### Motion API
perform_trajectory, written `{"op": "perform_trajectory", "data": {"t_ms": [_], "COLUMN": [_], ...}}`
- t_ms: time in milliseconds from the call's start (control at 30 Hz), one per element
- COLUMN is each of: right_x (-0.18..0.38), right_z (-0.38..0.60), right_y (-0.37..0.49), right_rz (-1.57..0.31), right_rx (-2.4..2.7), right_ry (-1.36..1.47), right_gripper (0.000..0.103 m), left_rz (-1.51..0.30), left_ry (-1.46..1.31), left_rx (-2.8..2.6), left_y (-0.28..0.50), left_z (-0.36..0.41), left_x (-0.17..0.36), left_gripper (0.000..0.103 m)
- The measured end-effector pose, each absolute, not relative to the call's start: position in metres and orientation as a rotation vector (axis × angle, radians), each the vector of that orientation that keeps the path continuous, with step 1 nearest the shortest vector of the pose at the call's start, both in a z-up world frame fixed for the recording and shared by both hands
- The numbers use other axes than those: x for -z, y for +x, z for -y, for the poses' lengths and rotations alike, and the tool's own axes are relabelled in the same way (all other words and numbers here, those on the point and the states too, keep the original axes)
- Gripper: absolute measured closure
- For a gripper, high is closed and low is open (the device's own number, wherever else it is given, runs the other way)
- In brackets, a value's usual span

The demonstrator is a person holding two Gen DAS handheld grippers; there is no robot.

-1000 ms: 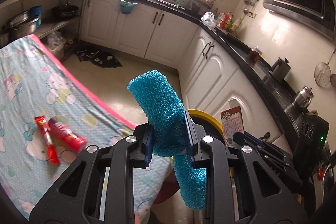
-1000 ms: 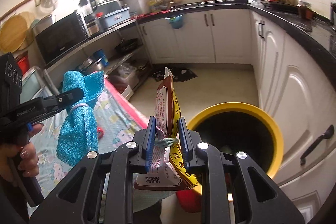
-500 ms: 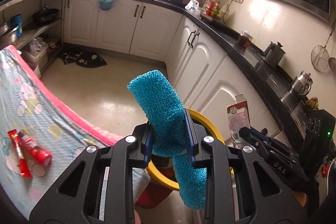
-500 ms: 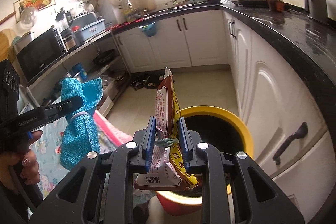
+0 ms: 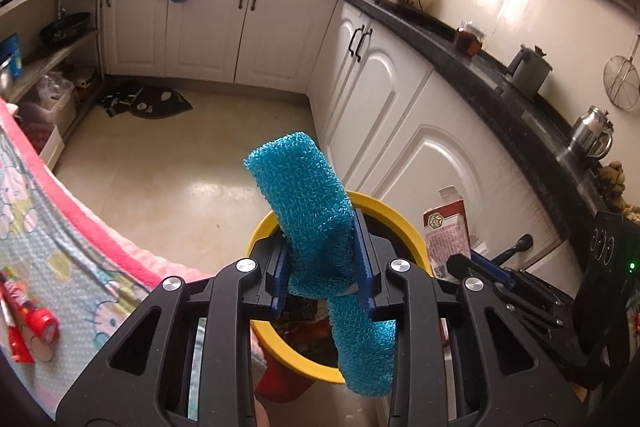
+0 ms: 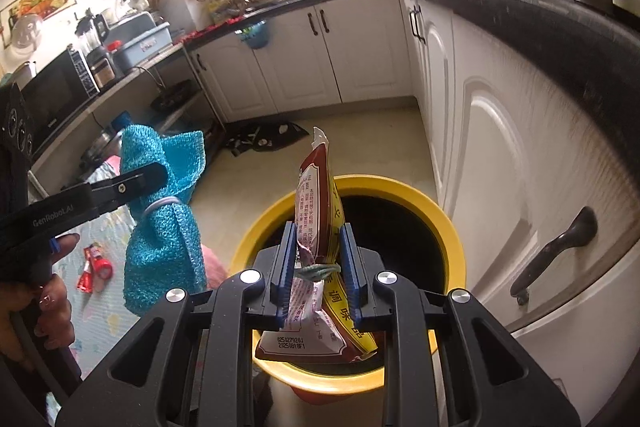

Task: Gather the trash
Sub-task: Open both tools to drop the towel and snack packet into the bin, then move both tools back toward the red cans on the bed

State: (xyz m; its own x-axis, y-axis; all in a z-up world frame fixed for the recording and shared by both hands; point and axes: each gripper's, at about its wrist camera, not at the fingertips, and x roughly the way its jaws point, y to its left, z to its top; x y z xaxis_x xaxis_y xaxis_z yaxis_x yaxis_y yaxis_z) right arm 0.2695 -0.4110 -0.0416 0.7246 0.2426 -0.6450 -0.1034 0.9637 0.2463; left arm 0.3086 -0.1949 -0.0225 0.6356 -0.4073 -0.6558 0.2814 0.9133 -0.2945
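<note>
left gripper (image 5: 322,277): jaws opening around soft, light blue knitted cloth (image 5: 308,215), mid-fold, above yellow-rimmed bin (image 5: 394,217) | right gripper (image 6: 318,277): clamps crinkly brown seasoning pouch (image 6: 314,211) over bin, mid-body

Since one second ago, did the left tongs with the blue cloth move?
Yes. The left tongs carried the blue cloth away from the table to above the yellow bin; they are now opening.
</note>
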Motion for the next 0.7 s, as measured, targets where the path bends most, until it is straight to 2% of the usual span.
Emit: {"op": "perform_trajectory", "data": {"t_ms": [367, 433, 533, 700], "right_x": [0.067, 0.070, 0.073, 0.075], "right_z": [0.413, 0.411, 0.409, 0.406], "right_y": [0.287, 0.291, 0.292, 0.287], "right_rz": [-0.797, -0.807, -0.811, -0.816], "right_rx": [-0.160, -0.155, -0.143, -0.137], "right_ry": [0.189, 0.180, 0.173, 0.183], "right_gripper": [0.081, 0.080, 0.069, 0.059], "left_rz": [-0.856, -0.862, -0.862, -0.852], "left_ry": [-0.185, -0.187, -0.203, -0.216], "left_rx": [0.398, 0.391, 0.379, 0.339], "left_y": [0.326, 0.327, 0.325, 0.318], "left_z": [0.205, 0.204, 0.199, 0.180], "left_x": [0.048, 0.050, 0.052, 0.051], "left_gripper": [0.075, 0.059, 0.045, 0.029]}}
